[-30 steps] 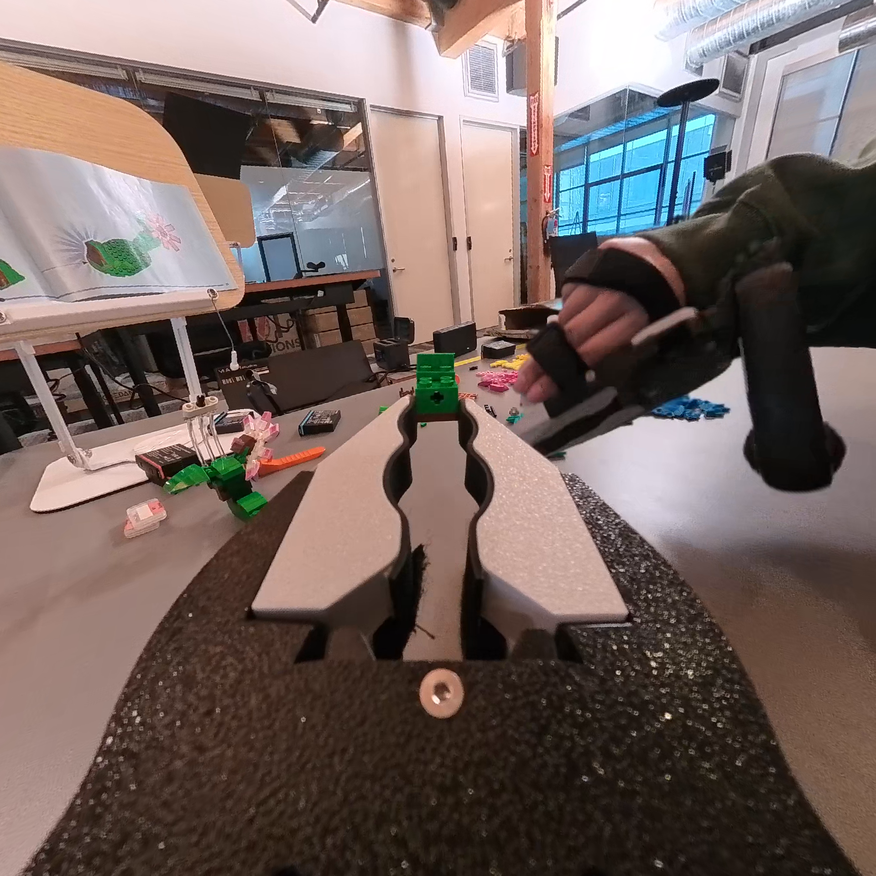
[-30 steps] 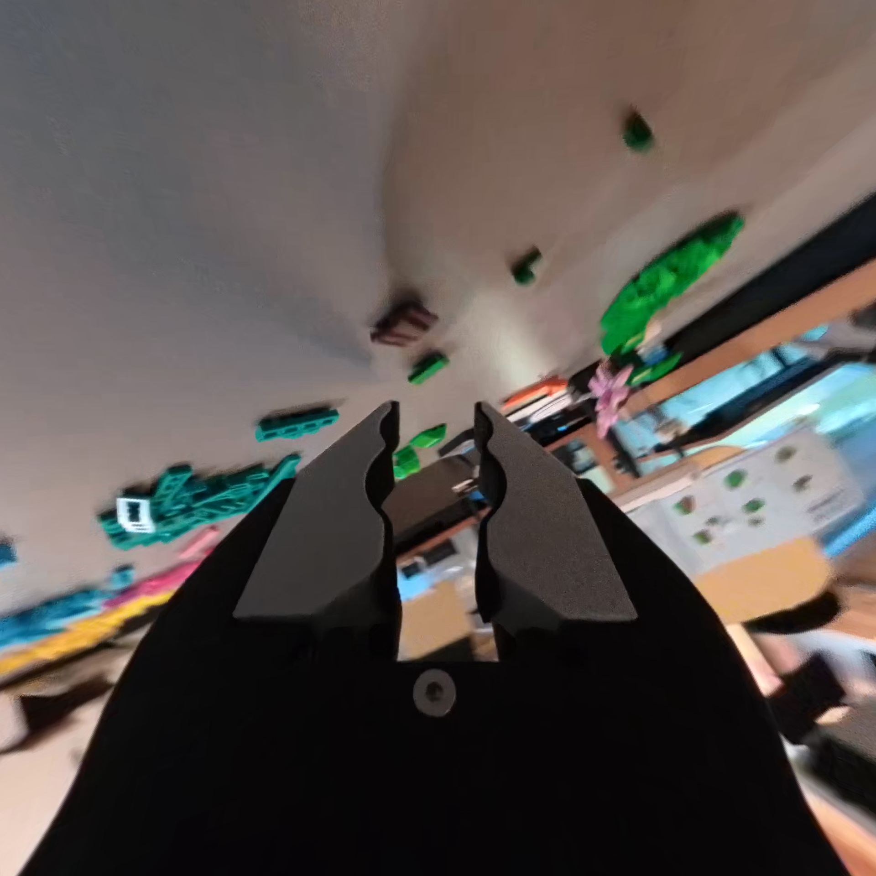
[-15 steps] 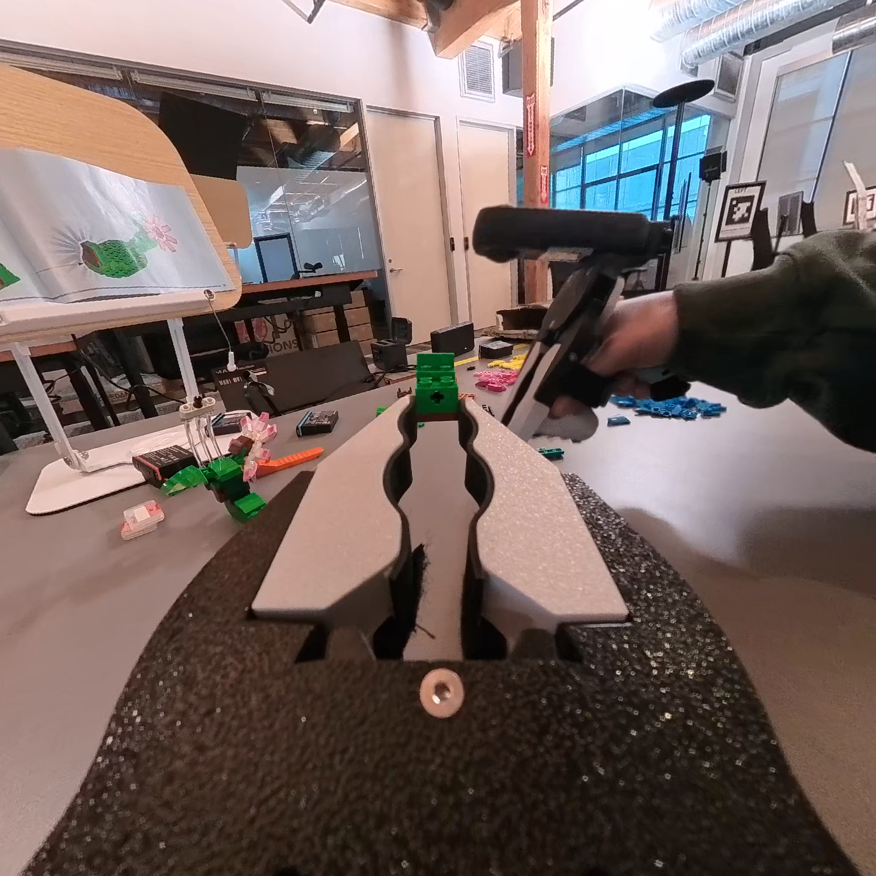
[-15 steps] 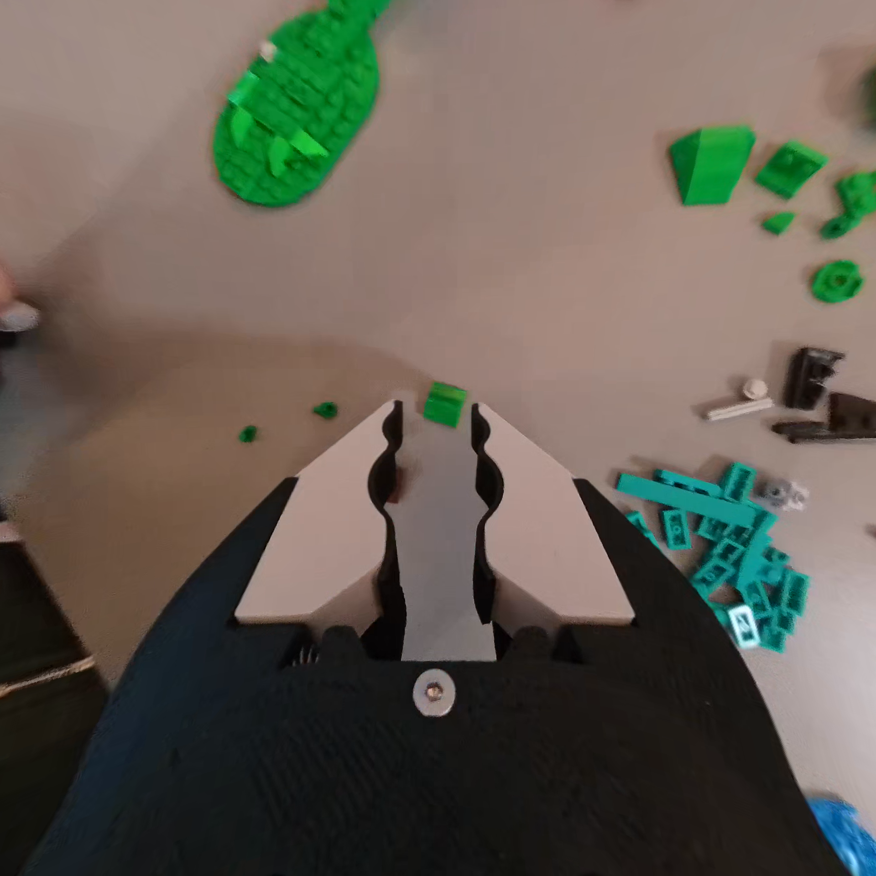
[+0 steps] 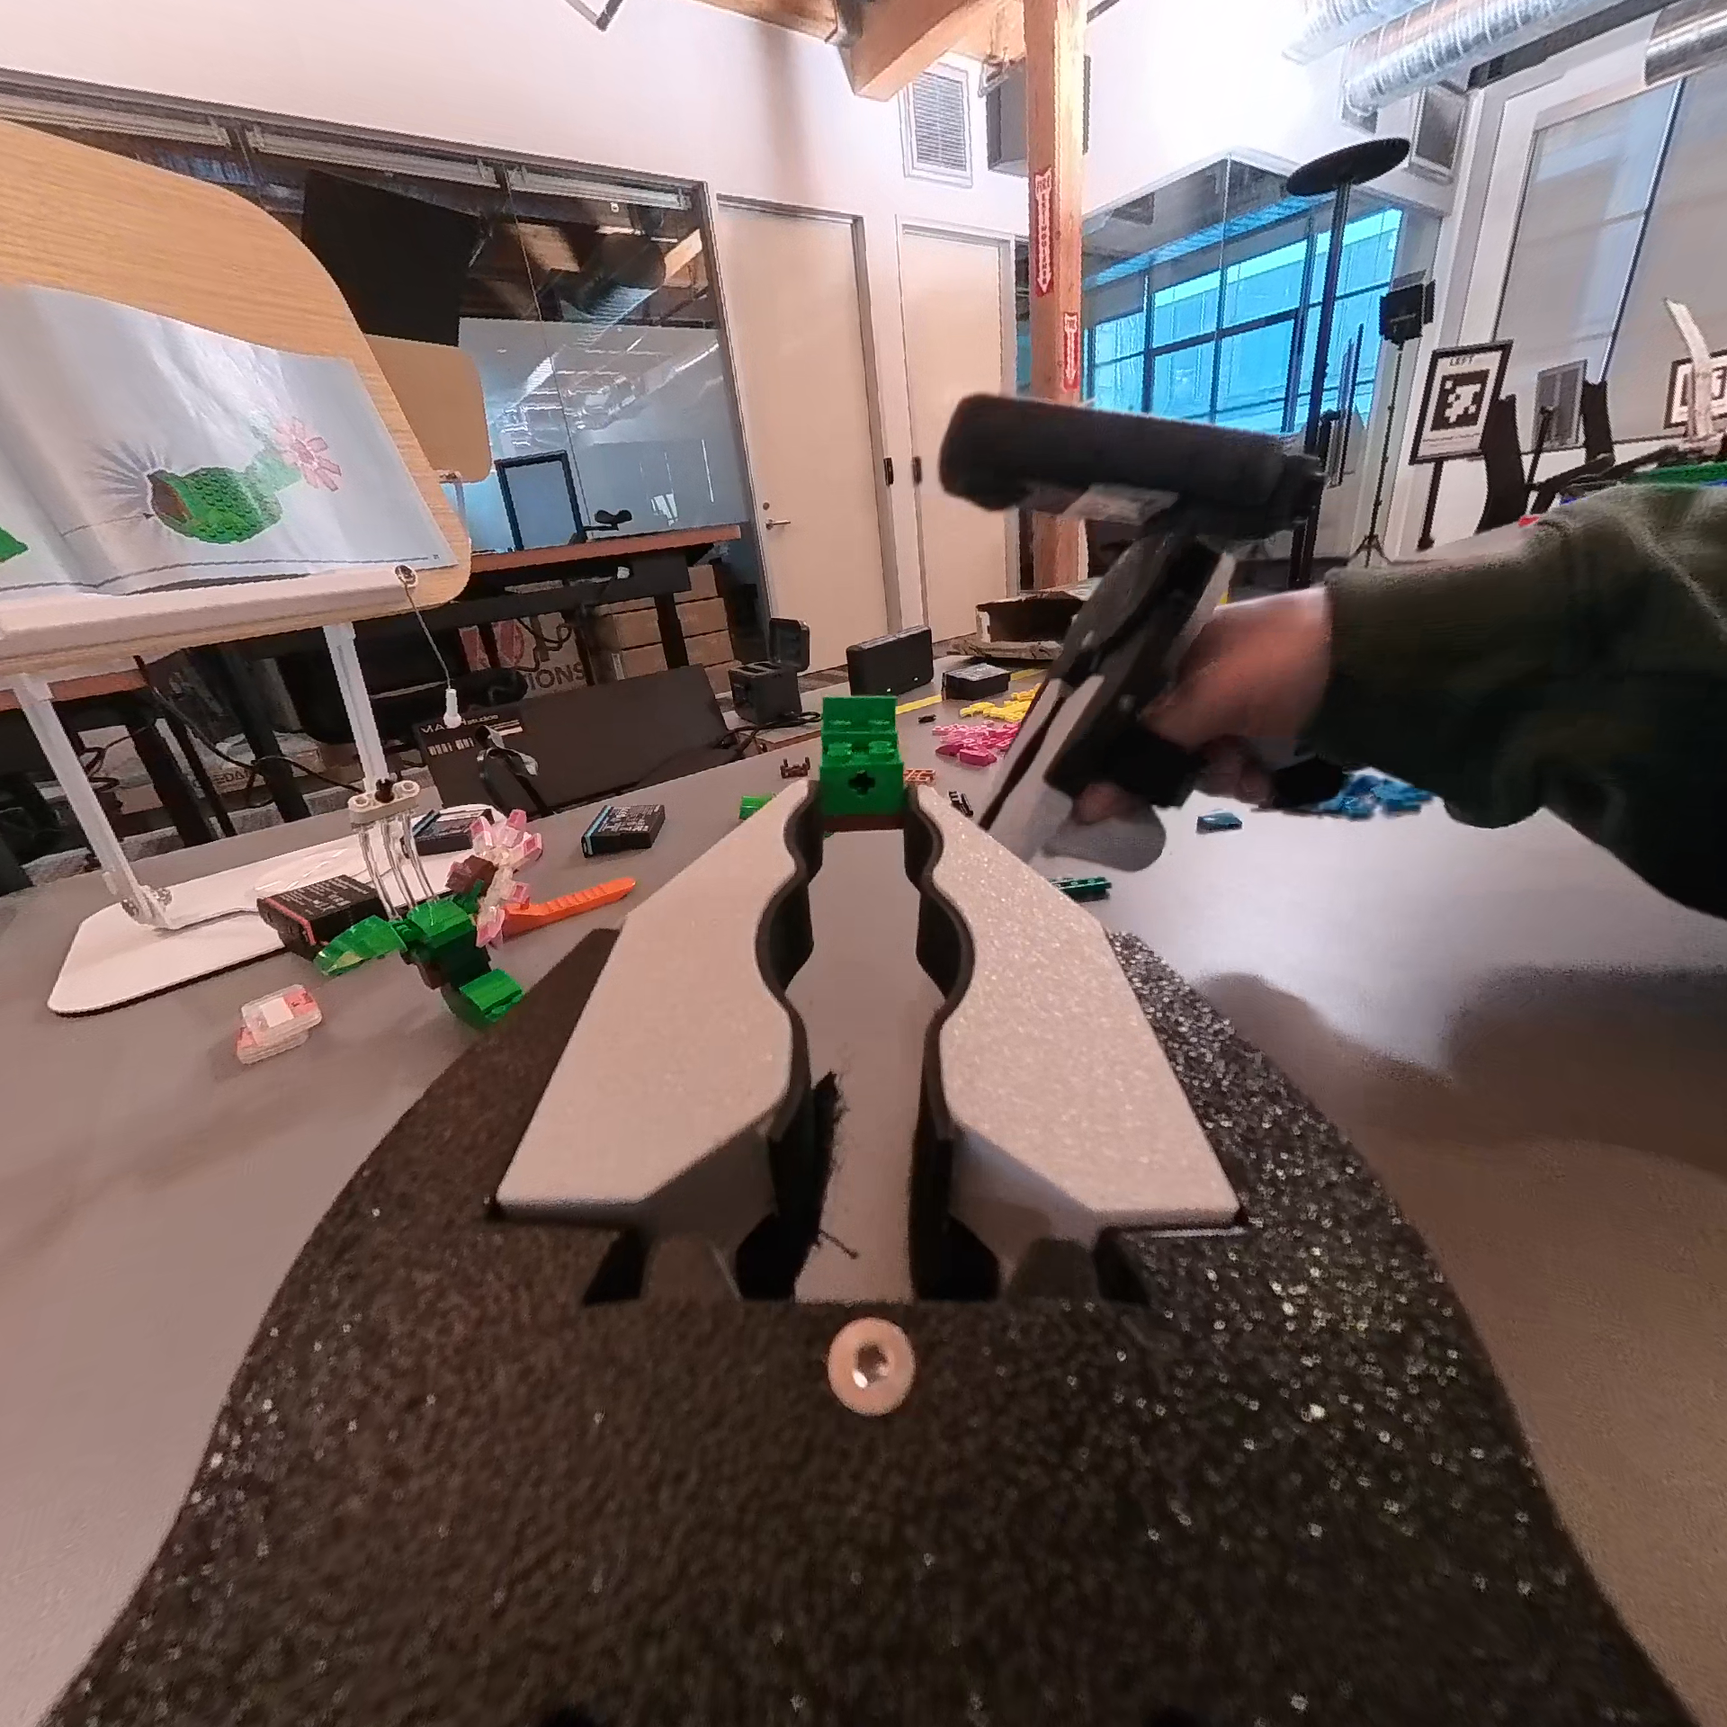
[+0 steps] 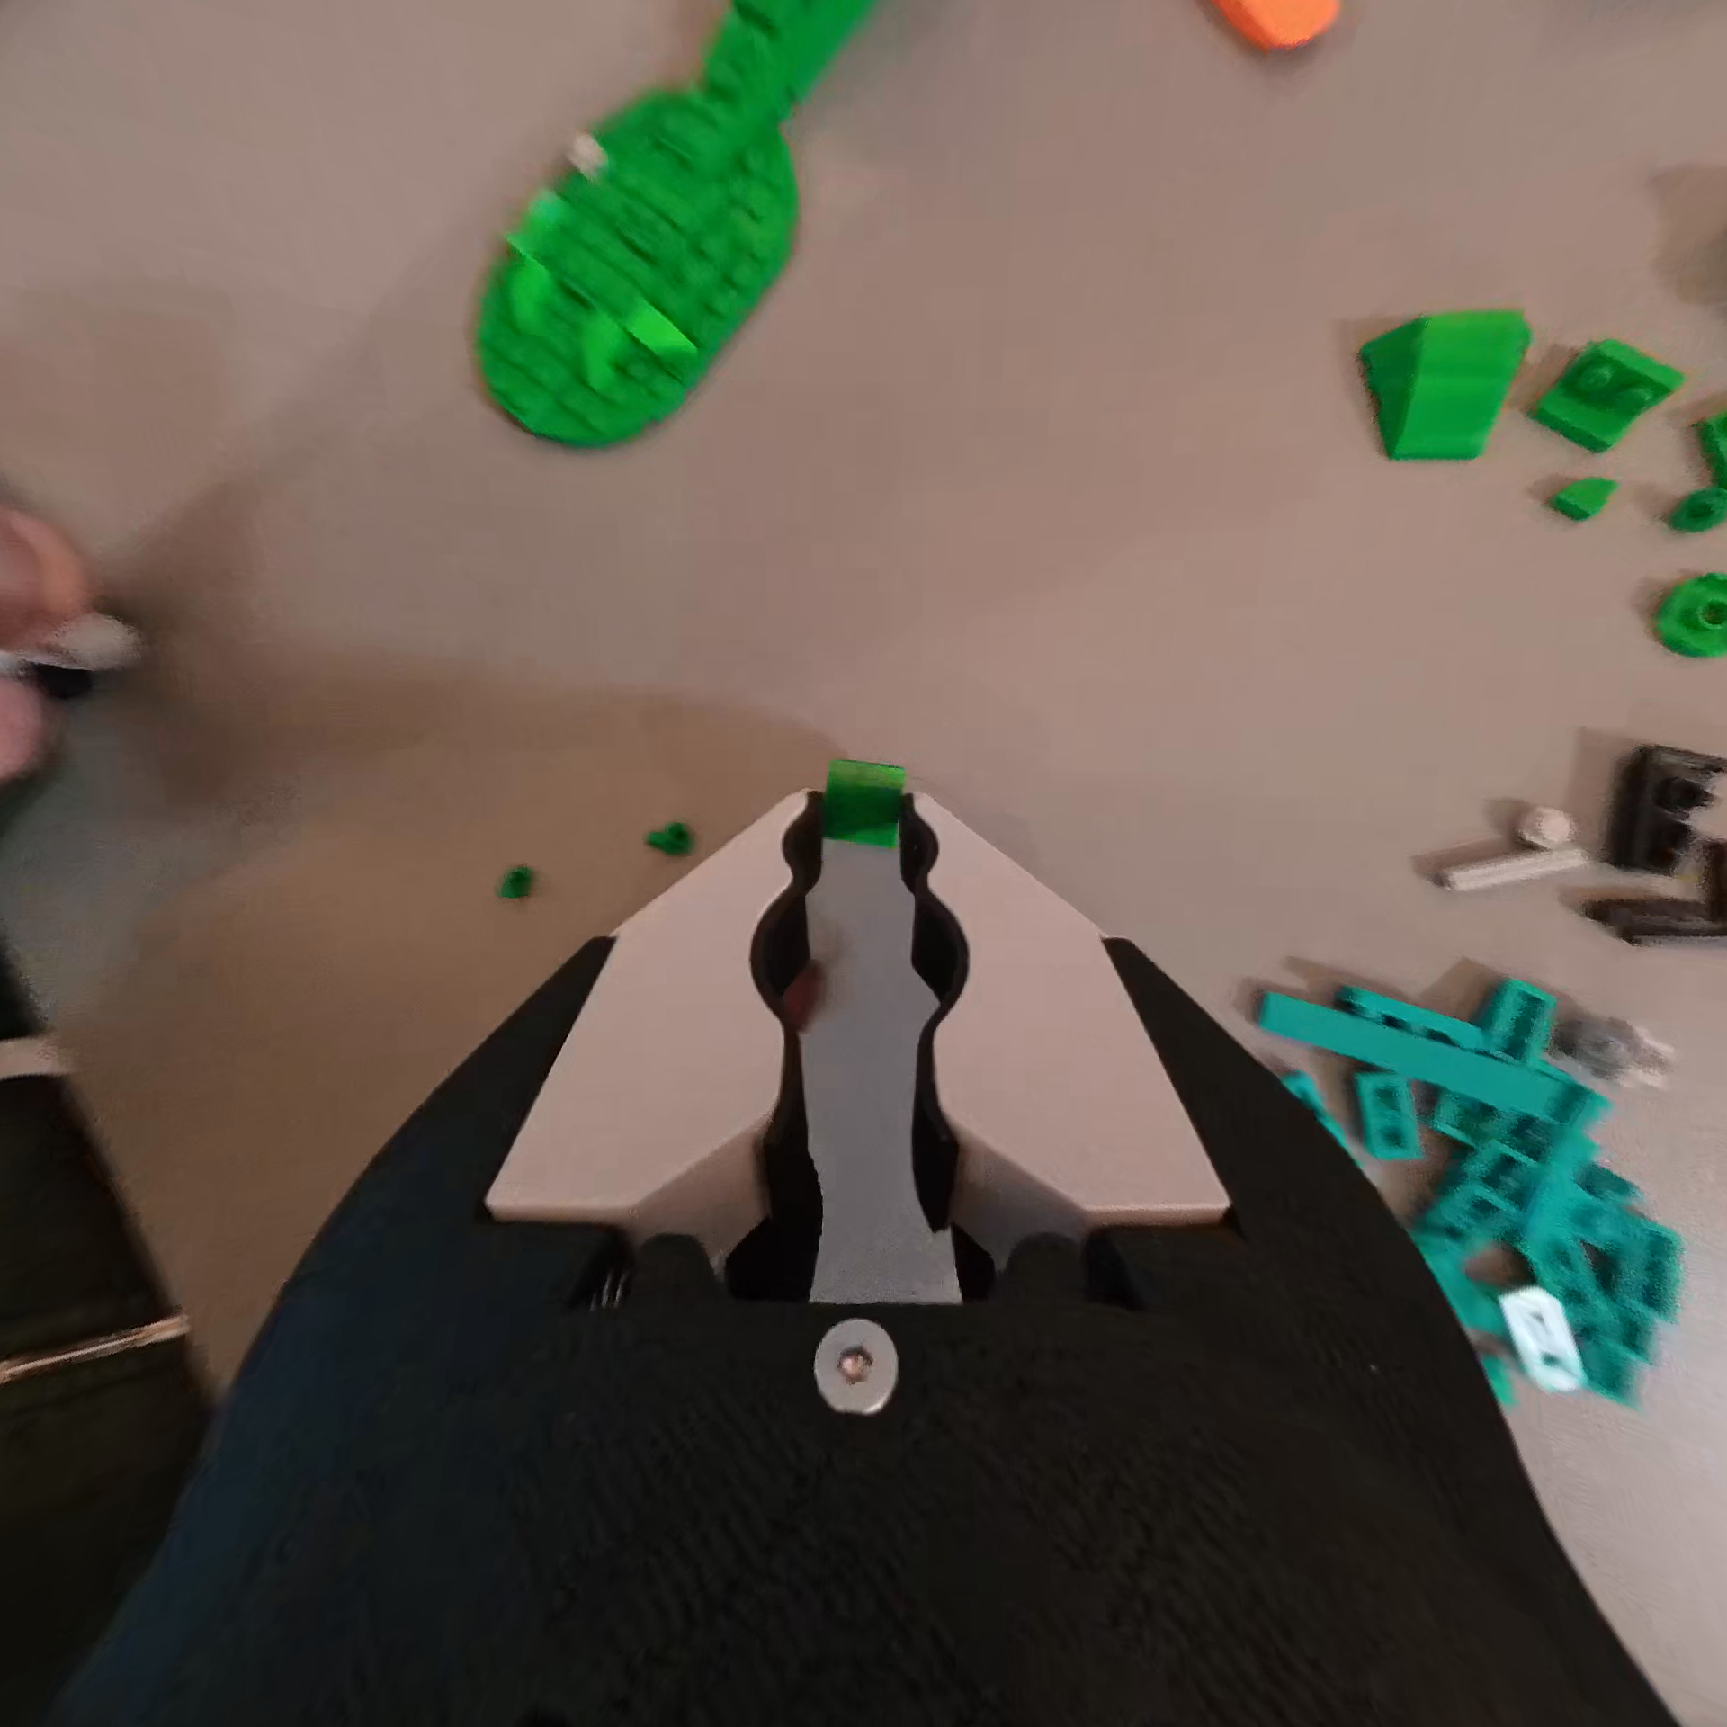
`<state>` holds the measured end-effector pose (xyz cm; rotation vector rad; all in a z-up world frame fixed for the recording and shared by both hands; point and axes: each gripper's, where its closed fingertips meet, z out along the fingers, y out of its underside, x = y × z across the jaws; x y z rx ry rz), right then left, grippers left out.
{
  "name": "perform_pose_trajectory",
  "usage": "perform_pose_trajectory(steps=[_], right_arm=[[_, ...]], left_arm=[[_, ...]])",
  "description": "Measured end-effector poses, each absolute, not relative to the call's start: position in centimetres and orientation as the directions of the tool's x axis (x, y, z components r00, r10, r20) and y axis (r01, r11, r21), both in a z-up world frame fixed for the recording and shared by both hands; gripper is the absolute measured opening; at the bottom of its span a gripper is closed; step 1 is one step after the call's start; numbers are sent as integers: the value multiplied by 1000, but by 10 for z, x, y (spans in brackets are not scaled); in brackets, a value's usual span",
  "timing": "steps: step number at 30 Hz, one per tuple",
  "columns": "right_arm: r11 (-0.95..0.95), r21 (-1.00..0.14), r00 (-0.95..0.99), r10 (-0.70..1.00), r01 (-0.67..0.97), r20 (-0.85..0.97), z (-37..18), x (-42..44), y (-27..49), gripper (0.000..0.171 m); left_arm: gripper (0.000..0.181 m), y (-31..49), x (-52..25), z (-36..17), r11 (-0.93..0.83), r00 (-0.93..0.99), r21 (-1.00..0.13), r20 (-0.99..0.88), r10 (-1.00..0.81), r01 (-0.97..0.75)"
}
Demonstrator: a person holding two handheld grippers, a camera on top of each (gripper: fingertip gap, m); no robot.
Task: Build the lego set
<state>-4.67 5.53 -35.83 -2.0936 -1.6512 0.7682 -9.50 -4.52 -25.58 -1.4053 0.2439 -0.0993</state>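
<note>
The left tool (image 5: 862,811) grips a small green studded brick block (image 5: 861,768) at its tips. Above the grey desk (image 6: 1028,579), the right tool (image 6: 862,815) stands slightly parted around a small green sloped brick (image 6: 864,802); whether it pinches is unclear.

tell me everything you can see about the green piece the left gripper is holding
The green lego assembly is a small stack of bright green glossy plastic bricks: a block with a cross-shaped hole in its near face, studs on top, another green part behind and above, and a thin brown layer underneath. It sits upright, pinched at its sides between the fingertips of the left gripper, held above the grey table and touching nothing else.
</note>
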Motion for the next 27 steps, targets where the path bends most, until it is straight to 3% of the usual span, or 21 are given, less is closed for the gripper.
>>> perform_pose_trajectory(steps=[1, 6, 13, 22, 27], right_arm=[[-285, -620, 141, 952, 731, -272, -349, -50, 49, 14], [-405, -677, -65, 829, 614, -555, -308, -53, 20, 14], [-395, -666, -158, 776, 633, -611, -299, -43, -1, 14], [-331, -712, -260, 769, 619, -584, -282, -42, -16, 14], [-38, -850, -488, 805, 525, -337, -237, -44, -38, 14]], left_arm=[[13, -45, -95, -256, 165, 971, -983, -111, -212, -77], [13, -45, -95, -256, 164, 971, -983, -111, -212, -77], [13, -45, -95, -256, 163, 971, -984, -113, -212, -79], [14, -44, -90, -259, 149, 963, -985, -122, -238, -88], [14, -43, -72, -268, 79, 910, -995, -93, -404, -66]])
